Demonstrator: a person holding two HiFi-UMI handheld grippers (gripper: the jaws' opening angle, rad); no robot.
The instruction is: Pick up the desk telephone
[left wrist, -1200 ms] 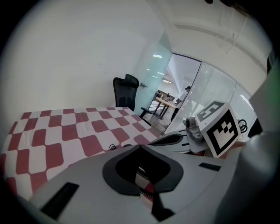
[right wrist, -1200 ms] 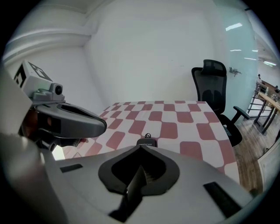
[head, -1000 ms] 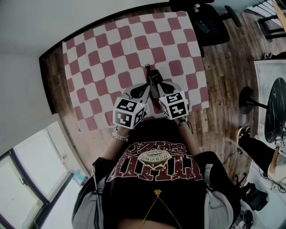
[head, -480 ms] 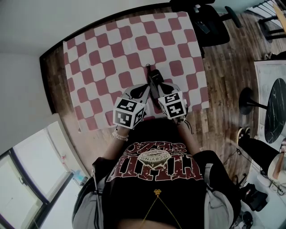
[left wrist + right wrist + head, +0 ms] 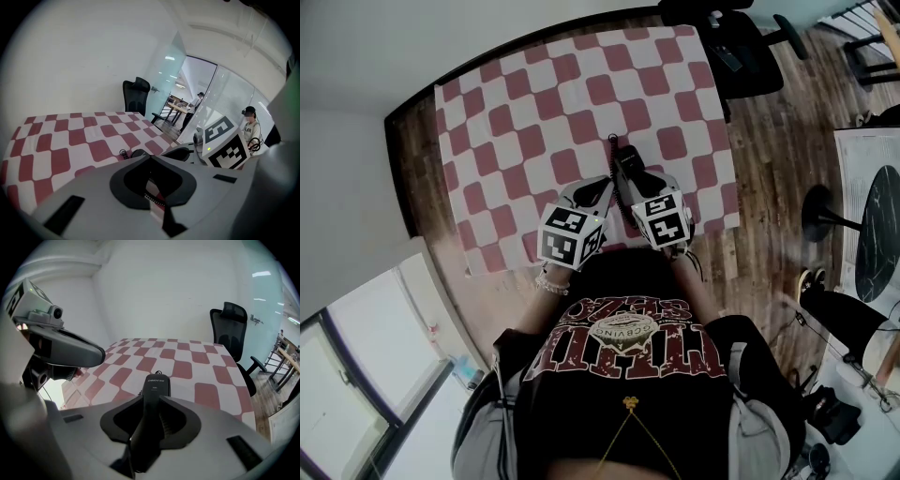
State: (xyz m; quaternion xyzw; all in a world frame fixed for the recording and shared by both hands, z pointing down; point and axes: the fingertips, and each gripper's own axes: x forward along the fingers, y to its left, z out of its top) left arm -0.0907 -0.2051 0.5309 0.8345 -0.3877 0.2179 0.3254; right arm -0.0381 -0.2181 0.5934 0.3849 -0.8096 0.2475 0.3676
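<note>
Well, the right gripper (image 5: 151, 401) has just been opening, jaws slack around the telephone handset (image 5: 156, 383); its white lettering is unreadable. At nine o'clock, the left gripper (image 5: 150, 158) is pinched closed.

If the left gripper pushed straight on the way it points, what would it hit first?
Probably the phone: its dark end lies just beyond the left gripper, slightly left of its line. Miss that and it meets the tablecloth. Depth is unclear.
</note>
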